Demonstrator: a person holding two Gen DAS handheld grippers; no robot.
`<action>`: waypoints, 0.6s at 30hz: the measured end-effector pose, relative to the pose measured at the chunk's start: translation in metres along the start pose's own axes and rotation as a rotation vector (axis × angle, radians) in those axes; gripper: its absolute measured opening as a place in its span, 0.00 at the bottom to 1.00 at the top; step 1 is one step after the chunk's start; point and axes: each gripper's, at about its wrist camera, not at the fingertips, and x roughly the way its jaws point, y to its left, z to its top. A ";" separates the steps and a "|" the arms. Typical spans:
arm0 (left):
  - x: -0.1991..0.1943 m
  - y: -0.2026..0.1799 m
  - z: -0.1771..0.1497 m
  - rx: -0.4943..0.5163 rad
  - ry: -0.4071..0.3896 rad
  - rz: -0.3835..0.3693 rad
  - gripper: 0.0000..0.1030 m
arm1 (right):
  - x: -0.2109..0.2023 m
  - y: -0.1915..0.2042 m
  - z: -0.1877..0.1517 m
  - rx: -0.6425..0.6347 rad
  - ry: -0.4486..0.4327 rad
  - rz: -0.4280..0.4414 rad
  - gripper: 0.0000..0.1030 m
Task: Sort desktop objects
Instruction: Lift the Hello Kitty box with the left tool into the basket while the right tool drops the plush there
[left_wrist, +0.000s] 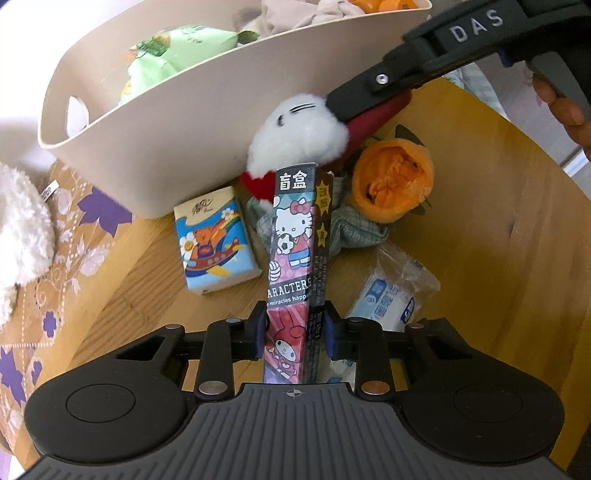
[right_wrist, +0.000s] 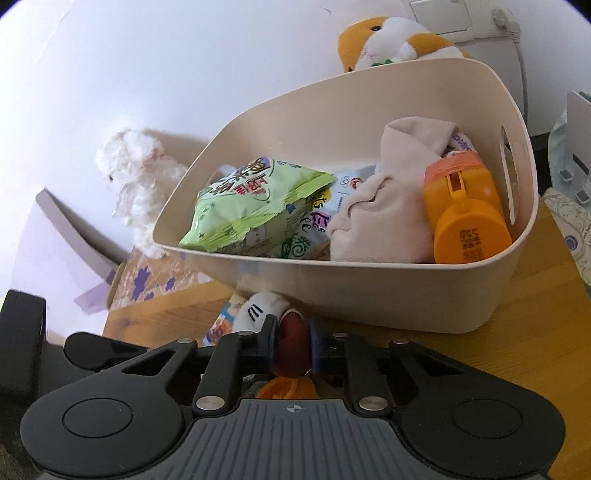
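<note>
Wooden and yellowish, the surface (left_wrist: 498, 236) carries a cream plastic basket (left_wrist: 177, 133) and a scatter of small things in front of it. The left claw (left_wrist: 295, 330) has its pads pressed on a tall narrow cartoon box (left_wrist: 295, 236), which stands upright between them, its top just in front of a white plush toy (left_wrist: 299, 133). The right claw (right_wrist: 293, 345) is clamped shut on the dark red part of that plush toy, which lies close against the basket's near wall; seen from the left wrist, its black fingers (left_wrist: 373, 92) come in from the upper right and pinch the red piece beside the white fluff. An orange plush toy (left_wrist: 393, 184) lies just to the right of the box, on a crumpled greyish cloth (left_wrist: 354, 232). A small tissue pack (left_wrist: 214, 240) with a bear on it lies to the left, near the basket. A clear packet (left_wrist: 391, 299) lies lower right. Inside the basket are a green snack bag (right_wrist: 255, 206), a beige cloth (right_wrist: 384, 206) and an orange bottle (right_wrist: 465, 206).
</note>
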 end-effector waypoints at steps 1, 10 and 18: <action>-0.002 0.001 -0.001 -0.004 -0.002 -0.001 0.29 | -0.001 0.000 -0.001 -0.004 0.001 0.003 0.16; -0.024 0.011 -0.006 -0.068 -0.053 -0.008 0.28 | -0.026 0.010 -0.006 -0.044 -0.015 0.043 0.15; -0.051 0.028 -0.019 -0.153 -0.108 0.005 0.28 | -0.058 0.016 -0.003 -0.080 -0.040 0.065 0.15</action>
